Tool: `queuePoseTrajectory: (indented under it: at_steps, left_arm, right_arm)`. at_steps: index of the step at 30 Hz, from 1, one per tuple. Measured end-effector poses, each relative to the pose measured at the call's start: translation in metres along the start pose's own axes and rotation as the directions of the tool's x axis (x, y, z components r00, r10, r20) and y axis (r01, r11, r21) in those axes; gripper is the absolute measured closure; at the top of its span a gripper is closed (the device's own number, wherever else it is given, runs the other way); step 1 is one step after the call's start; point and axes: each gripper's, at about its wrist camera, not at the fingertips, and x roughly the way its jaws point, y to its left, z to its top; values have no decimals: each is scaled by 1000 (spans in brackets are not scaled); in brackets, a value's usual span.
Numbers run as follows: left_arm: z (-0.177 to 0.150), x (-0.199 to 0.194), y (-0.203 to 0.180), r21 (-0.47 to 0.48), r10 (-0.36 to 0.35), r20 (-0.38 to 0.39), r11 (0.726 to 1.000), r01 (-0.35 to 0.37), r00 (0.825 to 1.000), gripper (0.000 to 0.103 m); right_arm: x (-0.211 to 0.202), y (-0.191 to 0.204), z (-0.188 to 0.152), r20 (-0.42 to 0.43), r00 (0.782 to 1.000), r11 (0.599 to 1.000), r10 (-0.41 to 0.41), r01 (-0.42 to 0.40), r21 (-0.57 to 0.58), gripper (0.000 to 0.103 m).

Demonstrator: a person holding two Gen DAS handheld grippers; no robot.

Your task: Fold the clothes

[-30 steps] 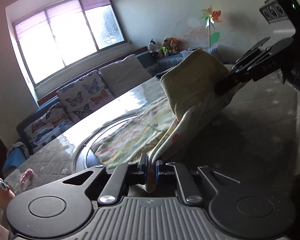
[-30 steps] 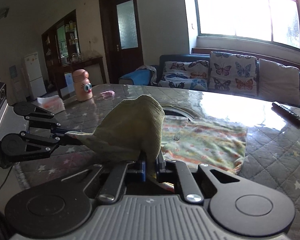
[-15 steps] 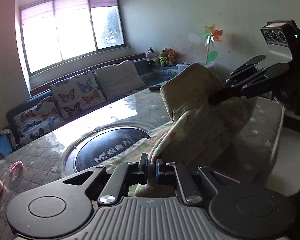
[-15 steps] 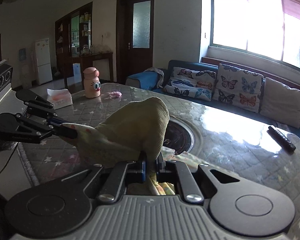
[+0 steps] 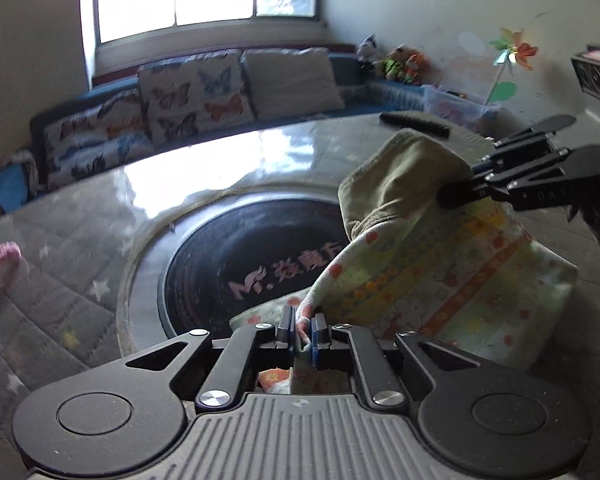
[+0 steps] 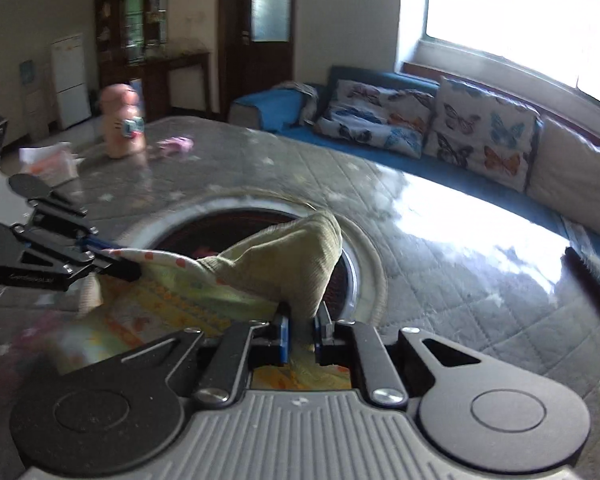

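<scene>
A small patterned garment (image 5: 452, 280) with an olive ribbed cuff (image 5: 396, 184) hangs between both grippers above the table. My left gripper (image 5: 302, 330) is shut on its printed edge; it also shows in the right wrist view (image 6: 116, 264) at the left. My right gripper (image 6: 300, 332) is shut on the olive cuff (image 6: 296, 264); it shows in the left wrist view (image 5: 456, 196) at the right. The lower part of the garment (image 6: 140, 320) drapes down onto the table near its front edge.
A quilted grey cover (image 5: 60, 304) lies on the table, with a round black inset (image 5: 244, 256) in the middle. A remote (image 6: 592, 288), a pink bottle (image 6: 124, 128), a tissue pack (image 6: 48, 160) and a small pink item (image 5: 2, 264) lie on it. A sofa with cushions (image 5: 196, 84) stands behind.
Both grippers have pulled the garment back toward the front of the table and lowered it. The black inset, covered a second ago, is now bare.
</scene>
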Motion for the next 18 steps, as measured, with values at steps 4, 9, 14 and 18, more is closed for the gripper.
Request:
queuePoseTrajectory:
  at_steps: [4,9,14,18]
  left_arm:
    - [-4,16,5,-42,14,-31,999,-15,999,94]
    - [-4,15,6,-45,23,-31,999,-24,999,94]
    - [6,7,2,-38,62,1,997,-62,998,95]
    - [9,12,1,-40,79,-16,996,-80,997,94]
  right_arm:
    - [19,-7,-17,5,1000,998,-31,30,57,82]
    - [-9,-22,-41,45,996,988,-79,72,136,72]
    - [-33,-43,-67,24,987,961,-158,148,234,72]
    - [-34,-60,-81,6,986,929,-169,157,335,72]
